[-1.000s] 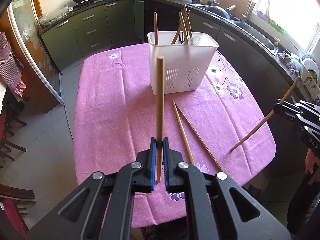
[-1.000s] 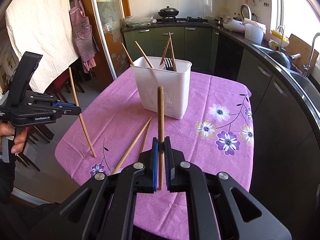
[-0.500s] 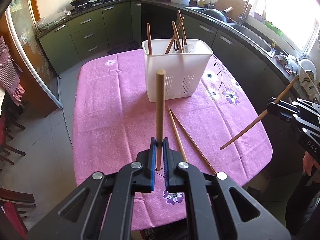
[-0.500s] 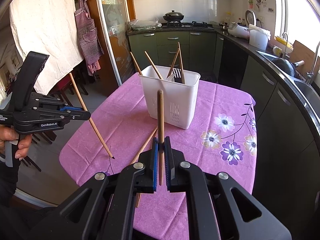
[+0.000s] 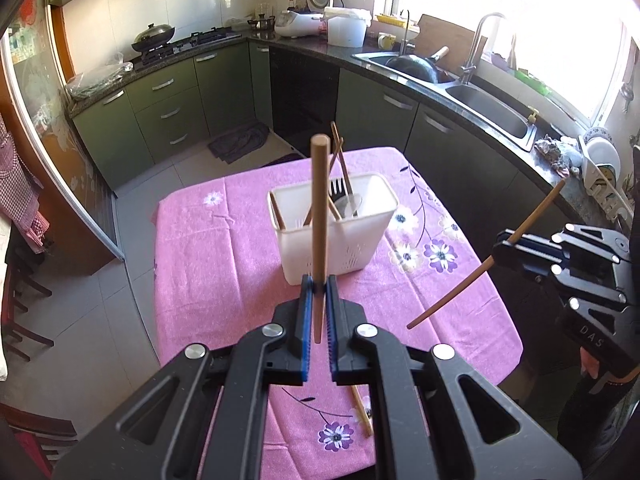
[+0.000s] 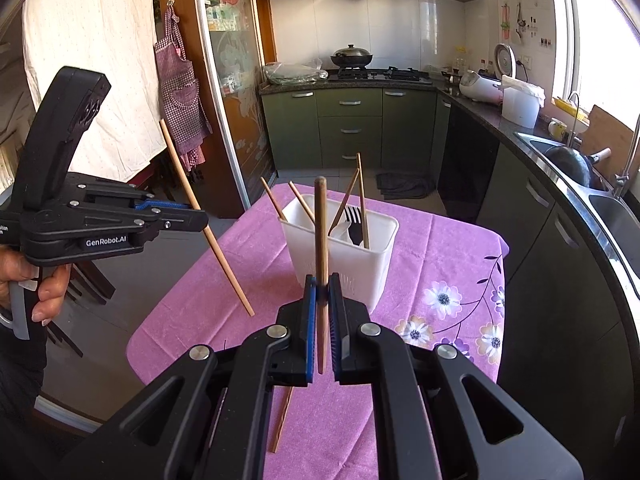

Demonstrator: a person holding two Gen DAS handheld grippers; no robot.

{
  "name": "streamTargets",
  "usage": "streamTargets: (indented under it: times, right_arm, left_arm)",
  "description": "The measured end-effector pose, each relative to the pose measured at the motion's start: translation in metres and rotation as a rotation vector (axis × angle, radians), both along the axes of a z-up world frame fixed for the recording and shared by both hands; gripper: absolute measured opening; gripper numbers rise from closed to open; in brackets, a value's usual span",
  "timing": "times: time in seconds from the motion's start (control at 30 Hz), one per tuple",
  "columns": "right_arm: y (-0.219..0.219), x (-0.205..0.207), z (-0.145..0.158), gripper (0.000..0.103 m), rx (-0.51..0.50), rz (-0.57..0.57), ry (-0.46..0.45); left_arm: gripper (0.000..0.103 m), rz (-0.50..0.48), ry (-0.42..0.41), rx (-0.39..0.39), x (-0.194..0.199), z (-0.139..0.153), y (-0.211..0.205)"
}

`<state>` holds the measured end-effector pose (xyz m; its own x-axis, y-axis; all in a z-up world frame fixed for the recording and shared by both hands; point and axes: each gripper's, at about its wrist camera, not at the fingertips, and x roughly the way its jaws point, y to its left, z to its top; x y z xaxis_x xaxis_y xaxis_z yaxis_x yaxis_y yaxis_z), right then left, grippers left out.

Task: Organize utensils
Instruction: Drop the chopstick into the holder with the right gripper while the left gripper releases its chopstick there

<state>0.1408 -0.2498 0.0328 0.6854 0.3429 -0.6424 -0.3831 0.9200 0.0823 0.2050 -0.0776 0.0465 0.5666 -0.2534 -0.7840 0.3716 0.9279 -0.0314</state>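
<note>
- Holding one wooden chopstick each, both tools are catalogued as closed on their loads: the left tool [image 5: 316, 286] is clamped on the left chopstick [image 5: 320, 216], and the right tool [image 6: 323, 286] is clamped on the right chopstick [image 6: 321, 236].
- Both held chopsticks are recorded as clear of the surface [image 5: 208, 264], in the air, short of the white caddy [image 5: 352, 248]; neither is yet inside it.
- Seen from the opposite camera, each held stick slants: the left one hangs beside the surface edge in the right wrist view, the right one over the near right corner in the left wrist view.
- Already stowed in the white caddy: several chopsticks [image 6: 362, 200] leaning against its walls, a black fork [image 6: 354, 224], and a pale utensil, possibly a spoon, only partly visible.
- The caddy is placed upright near the middle of the pink flowered cloth covering the surface.
- Still outstanding on the cloth: a loose chopstick [image 5: 362, 410] lying near the front edge, largely hidden behind the tool bodies; in the right wrist view two sticks may lie close together there, but the count cannot be told with certainty.
- Progress is judged as past halfway: two sticks remain to be dropped into the caddy, after which the loose remainder must be collected.
</note>
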Motion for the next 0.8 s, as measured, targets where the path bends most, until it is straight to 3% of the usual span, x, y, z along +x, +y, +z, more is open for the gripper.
streamTargets:
  times: [0.2,0.47,0.67,0.8]
  right_arm:
    - [-0.001,0.02,0.016,0.007,0.004,0.005,-0.015]
    - [-0.011,0.036,0.018,0.007,0.019,0.006,-0.013]
    - [-0.021,0.041,0.013,0.007,0.031,-0.006,-0.003]
    - [-0.025,0.043,0.016,0.007,0.045,-0.011,-0.007]
  left_arm:
    - [0.007,0.003,-0.059,-0.023,0.023,0.041,-0.007]
    - [0.007,0.028,-0.101,-0.035,0.054,0.069,-0.013]
    - [0.007,0.048,-0.119,-0.032,0.074,0.074,-0.016]
    - [0.007,0.053,-0.072,-0.001,0.088,0.054,-0.022]
